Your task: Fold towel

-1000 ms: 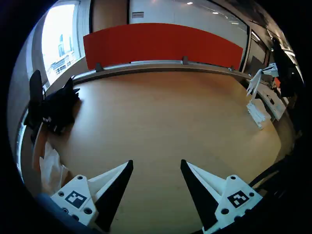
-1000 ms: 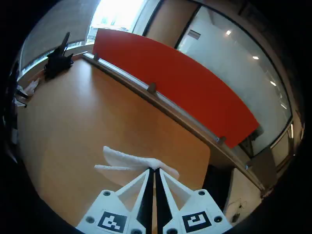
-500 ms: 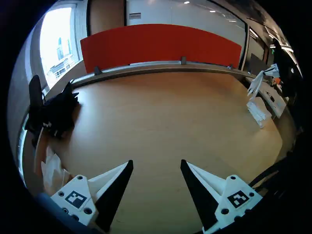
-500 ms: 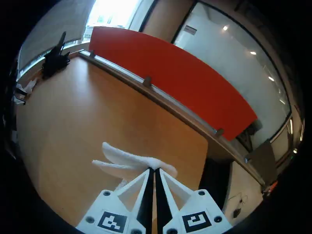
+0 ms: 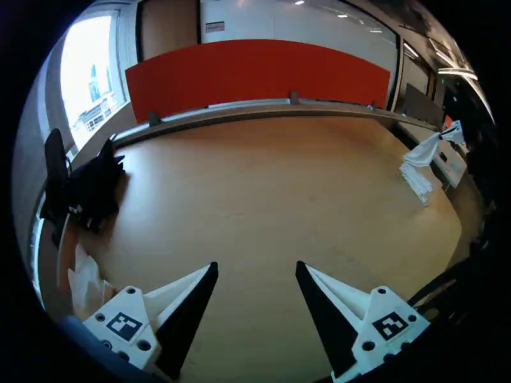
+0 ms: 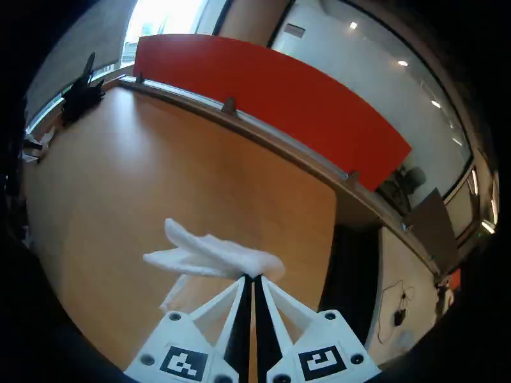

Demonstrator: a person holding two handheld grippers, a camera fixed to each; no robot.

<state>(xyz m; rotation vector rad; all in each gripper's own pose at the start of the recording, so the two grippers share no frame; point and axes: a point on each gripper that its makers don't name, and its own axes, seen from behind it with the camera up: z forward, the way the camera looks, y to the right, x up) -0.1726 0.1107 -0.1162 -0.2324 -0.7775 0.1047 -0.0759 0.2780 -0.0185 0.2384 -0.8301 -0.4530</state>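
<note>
The white towel [image 6: 211,255] hangs bunched above the wooden table [image 6: 128,179], near its right edge, one end clamped between the closed fingers of the right gripper [image 6: 253,279]. The left gripper [image 5: 255,265], fingers spread apart, hovers over the table's near side. A red divider [image 5: 255,67] lines the far edge.

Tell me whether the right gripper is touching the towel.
Touching. The right gripper view shows the right gripper with its two fingers closed together on the towel, which bunches out from their tips.

Left tongs [image 5: 255,265], 2 fingers spread, over the table [image 5: 268,185] — towel [image 5: 423,153] raised at far right.
</note>
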